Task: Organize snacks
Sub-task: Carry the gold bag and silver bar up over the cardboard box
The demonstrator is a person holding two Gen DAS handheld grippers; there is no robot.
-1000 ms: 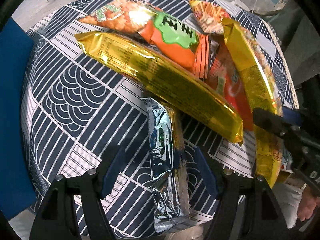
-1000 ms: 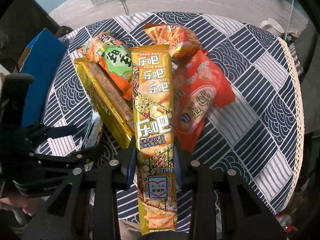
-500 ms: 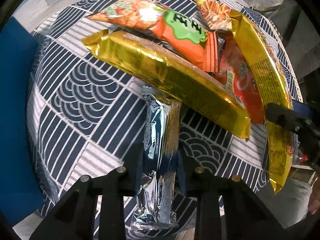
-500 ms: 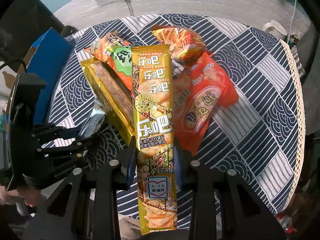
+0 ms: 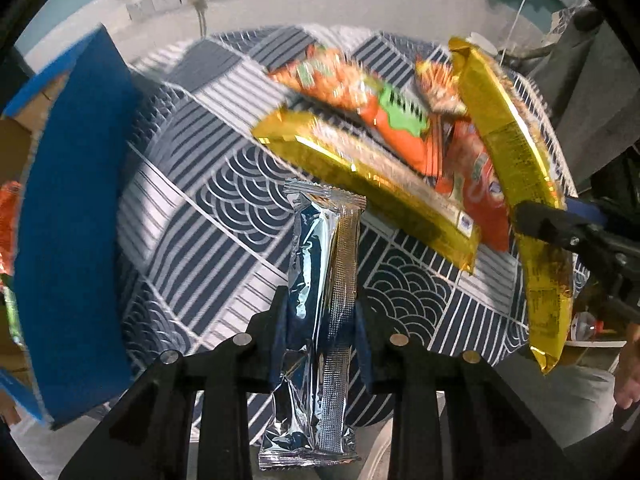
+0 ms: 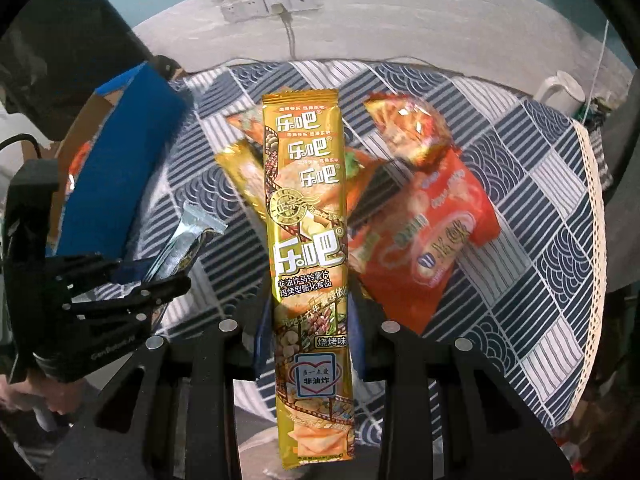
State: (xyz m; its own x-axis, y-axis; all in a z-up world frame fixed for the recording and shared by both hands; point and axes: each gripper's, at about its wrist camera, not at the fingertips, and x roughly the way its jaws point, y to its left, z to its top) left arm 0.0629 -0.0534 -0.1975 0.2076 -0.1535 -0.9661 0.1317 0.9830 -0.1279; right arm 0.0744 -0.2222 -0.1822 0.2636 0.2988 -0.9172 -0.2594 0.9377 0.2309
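My left gripper (image 5: 320, 320) is shut on a long silver foil snack pack (image 5: 322, 264) and holds it lifted above the table; it also shows in the right wrist view (image 6: 184, 240). My right gripper (image 6: 306, 320) is shut on a long gold chip pack (image 6: 306, 240), raised off the pile; it also shows at the right of the left wrist view (image 5: 516, 168). On the patterned tablecloth (image 5: 224, 208) lie another gold pack (image 5: 368, 180), an orange-green bag (image 5: 380, 108), a red-orange bag (image 6: 432, 248) and a small shiny orange bag (image 6: 408, 132).
A blue cardboard box (image 5: 68, 240) stands open at the table's left edge; it also shows in the right wrist view (image 6: 116, 168). A white mug (image 6: 560, 92) sits at the far right. Wall sockets (image 6: 272, 4) with a cable are behind the table.
My left gripper closed on the silver pack and lifted it off the cloth. My right gripper rose with the gold chip pack. Both views now look higher, toward the wall.
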